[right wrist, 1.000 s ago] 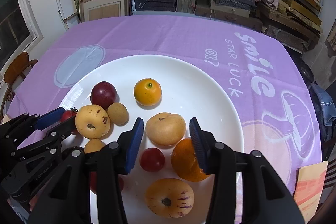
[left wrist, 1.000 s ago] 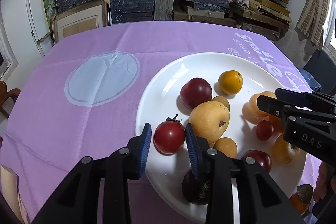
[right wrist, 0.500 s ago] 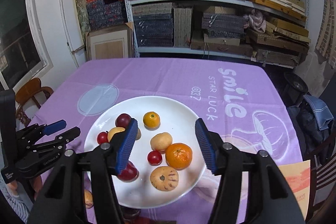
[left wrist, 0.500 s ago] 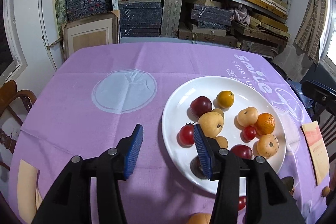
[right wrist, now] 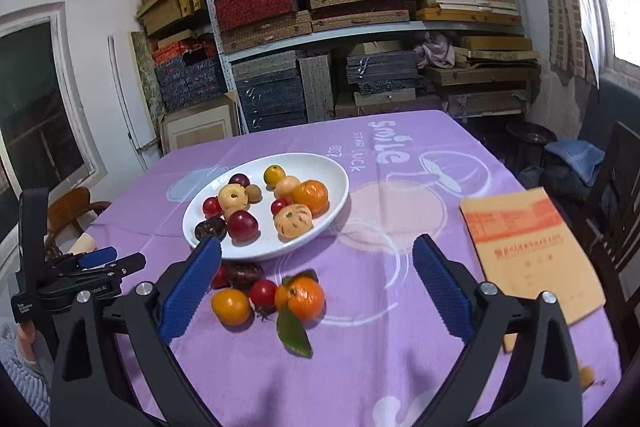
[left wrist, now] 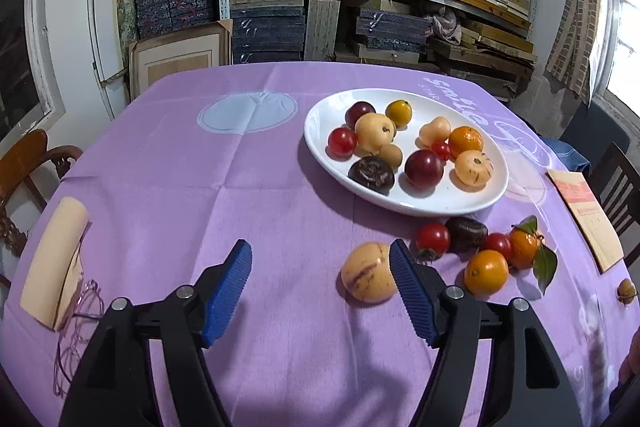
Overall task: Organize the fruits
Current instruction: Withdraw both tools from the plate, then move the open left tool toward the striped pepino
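A white plate holds several fruits on the purple tablecloth. In front of it loose fruits lie on the cloth: a striped yellow melon, a red tomato, a dark fruit, an orange and a leafy tangerine. My left gripper is open and empty, above the cloth just left of the melon. My right gripper is open wide and empty, raised above the loose fruits. The left gripper also shows in the right wrist view.
A tan booklet lies right of the plate. A cream case and glasses lie at the table's left edge. Chairs stand at both sides. Shelves of boxes fill the back wall.
Both grippers have pulled back and up from the plate and opened wider. The left one no longer straddles the tomato on the plate. The loose fruits have come into view.
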The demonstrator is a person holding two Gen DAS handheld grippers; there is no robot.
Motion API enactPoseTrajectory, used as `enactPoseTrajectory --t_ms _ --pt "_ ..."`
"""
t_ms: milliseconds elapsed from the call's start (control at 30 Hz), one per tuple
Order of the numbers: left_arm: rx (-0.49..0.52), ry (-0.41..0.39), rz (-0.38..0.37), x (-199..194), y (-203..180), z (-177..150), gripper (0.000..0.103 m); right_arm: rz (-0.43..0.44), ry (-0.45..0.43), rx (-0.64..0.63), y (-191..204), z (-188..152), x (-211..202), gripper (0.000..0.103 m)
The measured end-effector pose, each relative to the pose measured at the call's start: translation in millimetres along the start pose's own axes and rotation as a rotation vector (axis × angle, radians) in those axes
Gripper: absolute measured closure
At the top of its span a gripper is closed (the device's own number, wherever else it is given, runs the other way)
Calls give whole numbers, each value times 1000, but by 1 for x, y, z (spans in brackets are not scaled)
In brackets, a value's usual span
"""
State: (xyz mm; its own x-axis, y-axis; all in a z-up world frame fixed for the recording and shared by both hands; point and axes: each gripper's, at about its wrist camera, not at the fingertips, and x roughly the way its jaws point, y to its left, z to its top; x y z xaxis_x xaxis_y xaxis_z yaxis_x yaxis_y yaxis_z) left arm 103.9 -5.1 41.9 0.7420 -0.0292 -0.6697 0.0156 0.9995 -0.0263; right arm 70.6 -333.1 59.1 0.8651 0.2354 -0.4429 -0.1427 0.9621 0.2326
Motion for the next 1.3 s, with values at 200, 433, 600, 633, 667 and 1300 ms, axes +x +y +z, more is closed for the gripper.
enactPoseTrajectory --t_ms 200,433,600,633,667,1300 --pt "28 1 28 6 -20 -12 29 -44 48 -4 -8 -22 12 6" --pt "15 35 17 30 -30 -8 28 -40 66 55 -21 -23 15 4" --pt "-16 60 33 43 -22 -5 27 -14 108 133 -35 -24 22 4" --pt "-28 64 24 44 -20 -5 27 -13 116 141 -36 -24 23 4" --pt "-31 66 22 45 -20 -4 27 -13 122 145 -37 -24 24 4" --pt "-72 140 88 55 6 -13 22 -13 145 129 -33 -28 30 4"
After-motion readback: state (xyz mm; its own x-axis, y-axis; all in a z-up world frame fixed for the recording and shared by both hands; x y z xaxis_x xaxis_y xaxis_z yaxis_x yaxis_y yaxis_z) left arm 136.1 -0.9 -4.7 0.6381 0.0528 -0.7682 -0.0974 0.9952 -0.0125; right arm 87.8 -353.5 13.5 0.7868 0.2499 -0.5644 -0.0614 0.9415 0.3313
